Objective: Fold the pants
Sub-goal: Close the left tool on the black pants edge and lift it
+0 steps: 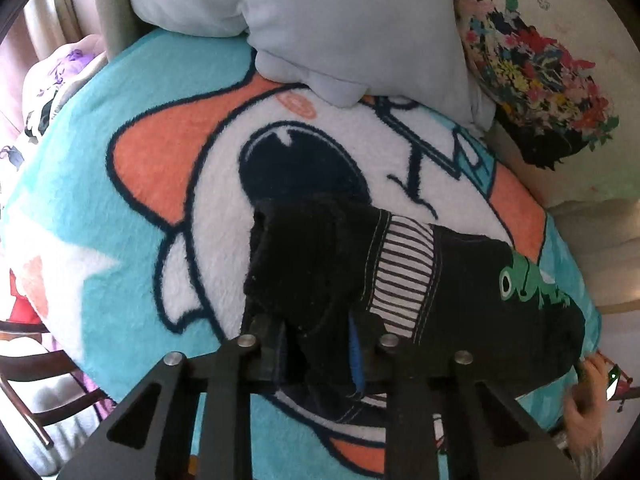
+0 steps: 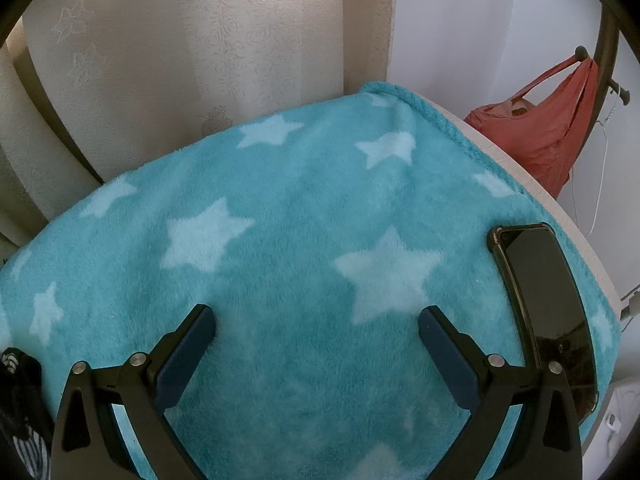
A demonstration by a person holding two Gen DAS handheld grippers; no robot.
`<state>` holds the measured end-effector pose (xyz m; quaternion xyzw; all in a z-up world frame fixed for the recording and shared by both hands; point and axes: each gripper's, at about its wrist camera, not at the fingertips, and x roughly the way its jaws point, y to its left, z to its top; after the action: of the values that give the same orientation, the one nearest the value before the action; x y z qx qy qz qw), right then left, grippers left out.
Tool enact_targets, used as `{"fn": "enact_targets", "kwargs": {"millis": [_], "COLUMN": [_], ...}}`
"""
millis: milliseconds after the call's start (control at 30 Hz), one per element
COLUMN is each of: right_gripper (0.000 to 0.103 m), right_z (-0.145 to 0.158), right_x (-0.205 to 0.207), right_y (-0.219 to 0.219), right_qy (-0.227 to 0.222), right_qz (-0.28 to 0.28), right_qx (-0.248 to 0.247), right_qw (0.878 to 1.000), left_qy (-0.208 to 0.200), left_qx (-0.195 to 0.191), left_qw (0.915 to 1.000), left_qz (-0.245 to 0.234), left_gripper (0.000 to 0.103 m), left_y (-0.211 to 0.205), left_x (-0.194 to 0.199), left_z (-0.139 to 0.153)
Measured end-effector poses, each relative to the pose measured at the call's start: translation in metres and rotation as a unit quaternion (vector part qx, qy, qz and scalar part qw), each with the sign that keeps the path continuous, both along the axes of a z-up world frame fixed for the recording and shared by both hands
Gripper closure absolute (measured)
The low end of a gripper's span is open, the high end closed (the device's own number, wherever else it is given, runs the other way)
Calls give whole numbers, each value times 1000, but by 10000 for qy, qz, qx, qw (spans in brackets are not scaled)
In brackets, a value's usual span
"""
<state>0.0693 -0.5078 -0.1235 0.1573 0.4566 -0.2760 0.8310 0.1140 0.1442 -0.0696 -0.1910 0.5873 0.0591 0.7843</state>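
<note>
Small black pants (image 1: pixel 460 300) with a striped panel and a green frog print lie on a turquoise cartoon blanket (image 1: pixel 120 208). My left gripper (image 1: pixel 316 336) is shut on a bunched black end of the pants, which fills the gap between its fingers. In the right wrist view my right gripper (image 2: pixel 316 324) is open and empty, just above the turquoise star blanket (image 2: pixel 300 200). A bit of the black and striped pants (image 2: pixel 18 396) shows at that view's lower left edge.
A pale blue pillow (image 1: pixel 340 28) and a floral cushion (image 1: pixel 532 68) lie at the blanket's far edge. A black phone (image 2: pixel 548 300) lies on the blanket to the right. A red bag (image 2: pixel 552 128) hangs beyond the table's edge. A wooden chair (image 1: pixel 36 380) stands at the left.
</note>
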Motion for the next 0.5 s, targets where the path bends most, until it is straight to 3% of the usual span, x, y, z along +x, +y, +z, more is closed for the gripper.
{"fn": "enact_targets", "kwargs": {"millis": [200, 333, 500], "right_gripper": [0, 0, 0], "right_z": [0, -1, -1], "right_x": [1, 3, 3], "right_y": [3, 4, 5], "right_qy": [1, 2, 1], "right_qz": [-74, -110, -128], "right_qx": [-5, -9, -10], "right_qw": [10000, 9999, 9999], "left_qy": [80, 215, 519], "left_qx": [-404, -953, -1463], "left_qw": [9991, 9949, 9854], "left_qz": [37, 233, 695], "left_gripper": [85, 86, 86], "left_y": [10, 21, 37], "left_x": [-4, -3, 44], "left_z": [1, 3, -2]}}
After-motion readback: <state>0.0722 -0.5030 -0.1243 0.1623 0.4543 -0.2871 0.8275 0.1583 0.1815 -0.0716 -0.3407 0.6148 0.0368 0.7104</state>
